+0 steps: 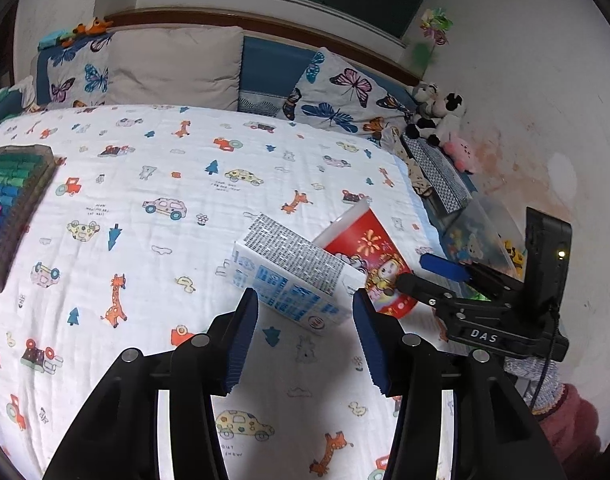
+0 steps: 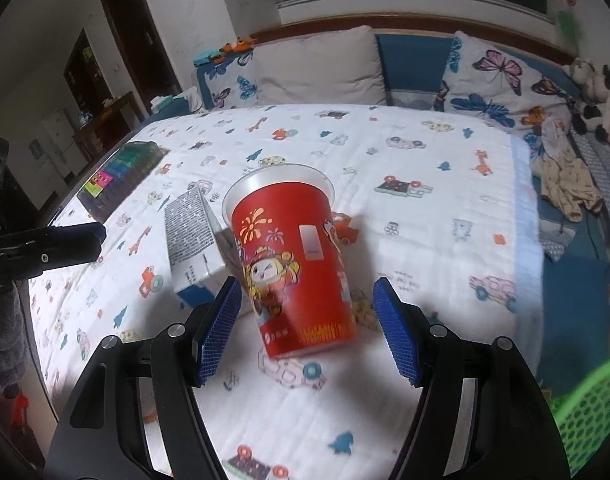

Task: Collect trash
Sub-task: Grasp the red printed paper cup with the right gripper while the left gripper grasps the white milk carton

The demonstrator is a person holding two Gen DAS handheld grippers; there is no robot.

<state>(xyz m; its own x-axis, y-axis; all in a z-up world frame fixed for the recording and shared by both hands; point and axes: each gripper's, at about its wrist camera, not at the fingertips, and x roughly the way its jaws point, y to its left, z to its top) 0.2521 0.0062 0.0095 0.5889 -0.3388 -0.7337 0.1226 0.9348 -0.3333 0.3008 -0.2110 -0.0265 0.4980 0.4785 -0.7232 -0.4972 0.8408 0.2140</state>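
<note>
- A red paper cup [image 2: 293, 268] lies tipped over on the bed [image 2: 425, 208]. The bed has a white cover with little cars, giraffes and trees on it.
- The cup's open mouth points toward the pillows [image 2: 321, 64] at the head of the bed. Its bottom points toward the right gripper.
- A white and blue carton [image 1: 293, 276] lies right beside the cup, and the two look like they touch. In the right wrist view the carton [image 2: 193, 236] is on the left side of the cup.
- The right gripper [image 2: 307, 330] has its two blue pads wide apart. The bottom end of the cup sits between them, but the pads do not touch it.
- The left gripper [image 1: 305, 338] also has its blue pads apart. It holds nothing, and the near corner of the carton is just past its tips.
- In the left wrist view the right gripper [image 1: 433, 276] shows up just beside the cup [image 1: 369, 264], on the side away from the carton.
- A box of colored pens [image 2: 121, 176] lies well apart from the cup, past the carton, near the edge of the bed.
- Soft toy animals [image 1: 441, 120] sit far from the cup, by the wall near the butterfly pillow [image 1: 341, 92].
- A green basket [image 2: 589, 404] peeks in near the right gripper, on the side of the cup away from the carton.
</note>
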